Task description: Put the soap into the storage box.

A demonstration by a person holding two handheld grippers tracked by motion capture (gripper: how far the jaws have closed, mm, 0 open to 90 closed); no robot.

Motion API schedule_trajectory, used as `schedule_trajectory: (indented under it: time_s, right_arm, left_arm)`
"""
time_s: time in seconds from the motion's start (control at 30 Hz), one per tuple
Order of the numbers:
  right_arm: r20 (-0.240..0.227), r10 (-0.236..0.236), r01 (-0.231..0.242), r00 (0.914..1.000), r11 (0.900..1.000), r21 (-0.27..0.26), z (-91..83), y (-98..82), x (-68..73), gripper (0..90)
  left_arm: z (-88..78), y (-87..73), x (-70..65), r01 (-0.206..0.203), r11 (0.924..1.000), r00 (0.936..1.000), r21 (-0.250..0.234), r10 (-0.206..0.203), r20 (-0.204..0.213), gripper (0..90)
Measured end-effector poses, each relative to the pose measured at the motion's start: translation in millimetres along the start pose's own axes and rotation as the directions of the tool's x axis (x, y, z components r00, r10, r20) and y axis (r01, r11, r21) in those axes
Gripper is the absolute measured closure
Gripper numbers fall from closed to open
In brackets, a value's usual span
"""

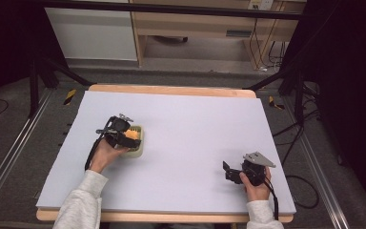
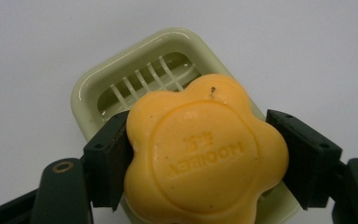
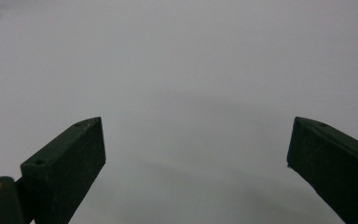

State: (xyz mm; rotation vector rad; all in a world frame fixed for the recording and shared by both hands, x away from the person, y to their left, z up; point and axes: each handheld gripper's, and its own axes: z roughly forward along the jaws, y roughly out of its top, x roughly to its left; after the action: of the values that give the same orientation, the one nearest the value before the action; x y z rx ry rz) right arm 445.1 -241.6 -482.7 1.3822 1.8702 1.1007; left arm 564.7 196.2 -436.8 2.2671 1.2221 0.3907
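At nine o'clock on the desk (image 1: 195, 124), left tongs (image 2: 207, 154) clamp the flower-shaped soap (image 2: 205, 154) over its slatted soap dish (image 2: 121, 70), seemingly for draining; right tongs (image 3: 196, 154) gape wide, idle.

A wooden table (image 1: 171, 90) carries a pale lavender mat (image 1: 190, 143); a light green soap dish (image 1: 137, 151) sits on its left half.

Even overhead light; high view's outer edges fall dark. Gripper views soft-focused, faint shadows, slight glare.
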Motion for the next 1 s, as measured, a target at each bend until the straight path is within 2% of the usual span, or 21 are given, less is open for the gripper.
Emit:
schedule_trajectory:
  time_s: [0.87,1.0]
  right_arm:
    - [-0.007,0.01,-0.01,0.9999,1.0,0.001,-0.2,-0.1,0.1,4.6]
    - [-0.007,0.008,-0.008,0.9999,1.0,0.003,0.3,-0.4,-0.3,4.6]
  left_arm:
    - [4.2,-5.0,3.0,0.027,0.9996,0.9996,-0.011,-0.027,0.012,25.8]
    - [1.8,-4.3,2.8,0.037,0.9987,0.9989,-0.034,-0.036,0.03,25.3]
